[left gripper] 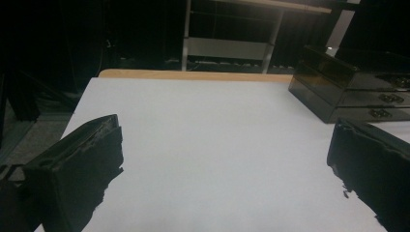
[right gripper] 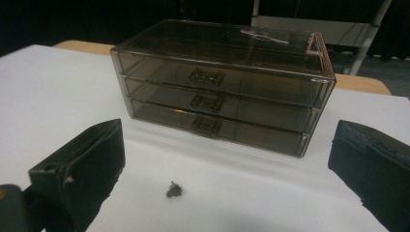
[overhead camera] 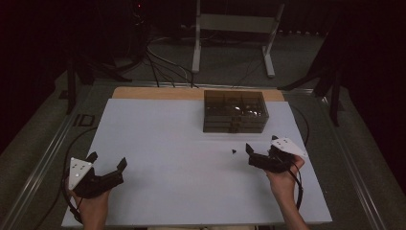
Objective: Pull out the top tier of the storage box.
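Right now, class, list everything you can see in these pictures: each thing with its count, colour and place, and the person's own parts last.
Drawer box: one, smoky translucent brown, three shut drawers, far middle-right of the board.
Small dark object: one, blackish, on the board before the box, near the right gripper; too small to identify.
Board: one, white, covering the wooden table.
Metal rack: one, pale grey, on the floor beyond the table.
Left gripper: black, open, near left.
Right gripper: black, open, near right.
Hands: two, at the near edge.

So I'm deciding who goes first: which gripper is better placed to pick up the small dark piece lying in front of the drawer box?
Right. The right gripper sits open just beside the small dark piece, which lies between its jaws' line of sight, before the drawer box. The left gripper, also open, rests far across the table.
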Demonstrator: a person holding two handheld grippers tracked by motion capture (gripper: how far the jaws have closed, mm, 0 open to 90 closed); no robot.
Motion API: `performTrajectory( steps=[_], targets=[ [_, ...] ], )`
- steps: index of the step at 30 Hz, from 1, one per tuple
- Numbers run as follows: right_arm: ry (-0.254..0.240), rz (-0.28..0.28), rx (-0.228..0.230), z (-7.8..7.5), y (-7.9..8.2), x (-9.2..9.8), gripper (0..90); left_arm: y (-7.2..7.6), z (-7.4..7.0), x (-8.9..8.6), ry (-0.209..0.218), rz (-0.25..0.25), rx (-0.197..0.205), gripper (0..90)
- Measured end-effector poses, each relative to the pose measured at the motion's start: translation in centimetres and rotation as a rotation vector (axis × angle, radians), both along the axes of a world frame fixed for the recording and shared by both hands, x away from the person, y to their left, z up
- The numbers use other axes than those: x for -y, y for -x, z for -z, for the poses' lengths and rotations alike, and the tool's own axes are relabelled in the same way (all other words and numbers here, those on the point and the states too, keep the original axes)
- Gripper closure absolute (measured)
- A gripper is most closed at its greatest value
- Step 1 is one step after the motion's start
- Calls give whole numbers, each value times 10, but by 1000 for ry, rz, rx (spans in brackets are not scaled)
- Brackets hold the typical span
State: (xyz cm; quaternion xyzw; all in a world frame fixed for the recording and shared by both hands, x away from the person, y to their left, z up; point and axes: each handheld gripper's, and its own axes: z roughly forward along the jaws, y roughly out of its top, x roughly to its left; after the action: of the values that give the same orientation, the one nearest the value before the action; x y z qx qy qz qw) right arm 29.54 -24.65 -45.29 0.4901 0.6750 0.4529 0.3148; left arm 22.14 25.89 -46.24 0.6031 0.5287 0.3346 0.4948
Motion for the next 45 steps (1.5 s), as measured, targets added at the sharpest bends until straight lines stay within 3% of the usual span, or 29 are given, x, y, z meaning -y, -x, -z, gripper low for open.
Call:
performTrajectory(
  steps=[11, 31, 45],
  targets=[
    [8, 33, 8, 0, -13, -14, 11, 0, 0, 1, -2, 6, -2, 3],
    [-4, 44, 18, 0, -33, -32, 9, -1, 0, 1, 2, 11, -7, 2],
    [-12, 76, 30, 9, -47, -39, 11, -1, 1, 2, 4, 13, -9, 3]
  ],
)
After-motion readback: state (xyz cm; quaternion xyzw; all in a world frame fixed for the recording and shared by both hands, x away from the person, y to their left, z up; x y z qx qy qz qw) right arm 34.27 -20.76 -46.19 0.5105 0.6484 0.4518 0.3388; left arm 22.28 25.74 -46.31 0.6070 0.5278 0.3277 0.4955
